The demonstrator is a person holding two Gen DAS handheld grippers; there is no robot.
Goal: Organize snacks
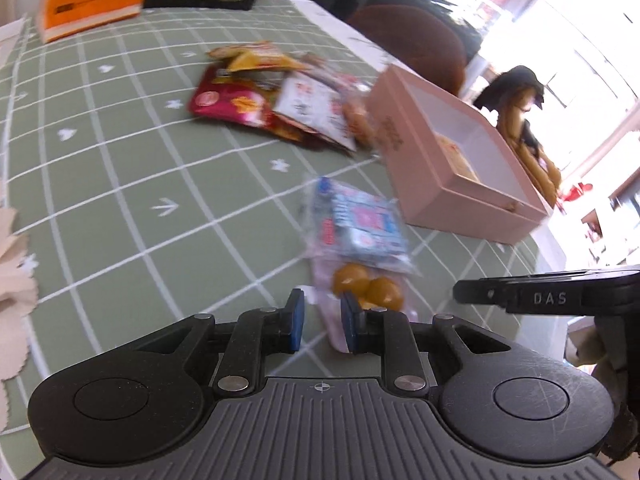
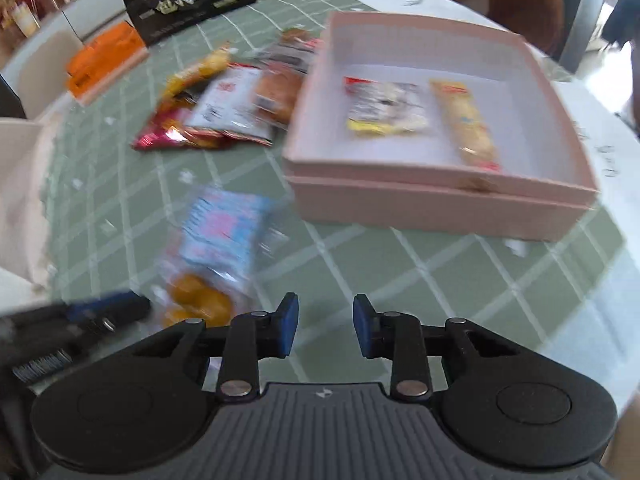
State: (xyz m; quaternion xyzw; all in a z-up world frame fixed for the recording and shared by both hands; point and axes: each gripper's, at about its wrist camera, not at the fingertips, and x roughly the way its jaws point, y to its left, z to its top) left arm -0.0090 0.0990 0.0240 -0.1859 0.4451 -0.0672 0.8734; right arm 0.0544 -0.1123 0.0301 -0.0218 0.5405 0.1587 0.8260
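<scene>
pink box sits toward the tabletop's right edge, two wrapped snacks already inside. my left gripper pinches the pink tail of a clear packet with orange sweets, lying near the front edge. my right gripper hovers beside it, narrowed, nothing between its pads. more snack packets lie piled mid-table.

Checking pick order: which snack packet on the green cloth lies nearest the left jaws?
The clear packet with the blue-pink label and orange balls, lying alone by the pink box, apart from the far pile.
</scene>
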